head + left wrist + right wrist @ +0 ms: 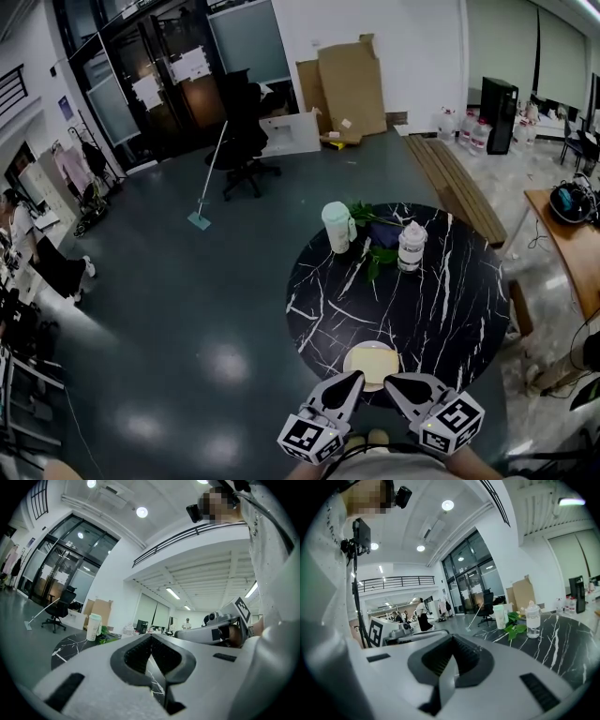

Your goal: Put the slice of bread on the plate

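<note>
A pale round plate (371, 366) sits at the near edge of the black marble table (441, 300). A light slice of bread (372, 360) appears to lie on it. My left gripper (351, 383) and right gripper (396, 384) hover side by side just in front of the plate, both pointing towards the table. Each is shut with nothing between its jaws. The left gripper view shows its own closed jaws (151, 638) and the right gripper (224, 629) beside them. In the right gripper view the closed jaws (452, 640) fill the foreground; the plate is hidden there.
At the table's far side stand a white cup with a green lid (337, 227), a clear bottle (411, 246) and green leaves (372, 251). Beyond are an office chair (246, 141), a mop (202, 192), cardboard sheets (352, 84) and a wooden bench (461, 186).
</note>
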The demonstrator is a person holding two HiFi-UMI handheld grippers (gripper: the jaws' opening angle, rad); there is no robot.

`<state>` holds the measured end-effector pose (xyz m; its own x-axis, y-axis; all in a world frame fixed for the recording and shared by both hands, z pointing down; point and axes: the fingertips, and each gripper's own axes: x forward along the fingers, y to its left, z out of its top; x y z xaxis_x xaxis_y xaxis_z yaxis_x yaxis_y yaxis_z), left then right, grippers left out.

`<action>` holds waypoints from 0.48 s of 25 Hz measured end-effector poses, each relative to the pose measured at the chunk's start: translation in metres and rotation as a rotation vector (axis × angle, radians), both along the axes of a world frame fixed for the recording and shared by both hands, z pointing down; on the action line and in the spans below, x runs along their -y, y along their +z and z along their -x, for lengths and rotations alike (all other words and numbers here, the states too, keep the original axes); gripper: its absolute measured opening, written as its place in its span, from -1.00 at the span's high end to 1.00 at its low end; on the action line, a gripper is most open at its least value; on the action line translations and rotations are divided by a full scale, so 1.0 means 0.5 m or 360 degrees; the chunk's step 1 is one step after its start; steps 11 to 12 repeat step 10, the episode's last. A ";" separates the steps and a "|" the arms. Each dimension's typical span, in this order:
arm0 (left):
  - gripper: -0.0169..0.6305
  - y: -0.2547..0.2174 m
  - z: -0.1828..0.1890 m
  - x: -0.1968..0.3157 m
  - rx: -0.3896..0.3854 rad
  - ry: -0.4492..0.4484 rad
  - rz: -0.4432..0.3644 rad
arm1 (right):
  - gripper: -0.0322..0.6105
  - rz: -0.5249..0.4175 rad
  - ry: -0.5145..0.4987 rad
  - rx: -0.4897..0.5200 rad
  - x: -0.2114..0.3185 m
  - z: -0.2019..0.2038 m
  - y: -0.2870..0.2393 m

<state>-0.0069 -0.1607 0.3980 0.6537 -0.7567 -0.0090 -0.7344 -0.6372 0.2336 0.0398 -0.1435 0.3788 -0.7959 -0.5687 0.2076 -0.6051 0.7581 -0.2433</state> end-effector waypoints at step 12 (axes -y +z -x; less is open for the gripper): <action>0.92 0.006 0.004 0.005 0.0001 -0.0013 0.0013 | 0.88 0.0041 0.0014 0.0005 0.005 -0.005 0.015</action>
